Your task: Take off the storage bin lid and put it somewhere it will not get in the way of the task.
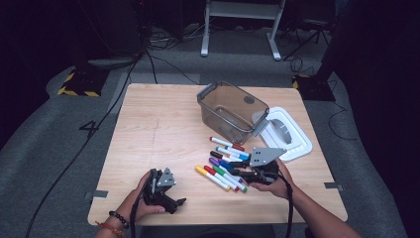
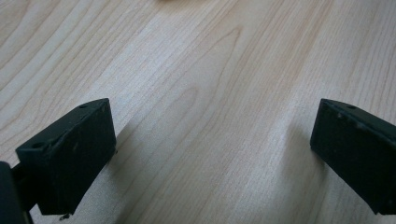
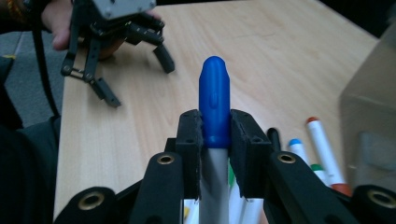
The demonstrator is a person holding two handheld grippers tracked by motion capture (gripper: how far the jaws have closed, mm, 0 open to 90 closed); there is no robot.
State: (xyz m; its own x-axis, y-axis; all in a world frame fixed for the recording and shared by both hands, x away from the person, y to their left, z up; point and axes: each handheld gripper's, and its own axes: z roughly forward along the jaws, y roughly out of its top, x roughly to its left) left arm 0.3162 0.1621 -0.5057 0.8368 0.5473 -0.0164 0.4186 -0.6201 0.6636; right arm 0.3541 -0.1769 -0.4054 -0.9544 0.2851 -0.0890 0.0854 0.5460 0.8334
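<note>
High view: right gripper [image 1: 243,173] over the marker pile [image 1: 224,163] near the table [image 1: 148,129]'s front right; clear bin [image 1: 230,111] behind it.
Left gripper view: jaws wide apart, nothing between.
Right gripper view: pads clamp the blue-capped marker [image 3: 214,100] at its cap base.
Handling: light, stiff, smooth plastic; likely to slip, so grip mid-barrel.

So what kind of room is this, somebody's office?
More likely a lab or recording studio than an office. A lone wooden table stands on grey carpet in a dark room, cables trail across the floor, and yellow-black hazard tape marks an equipment stand's base.
</note>
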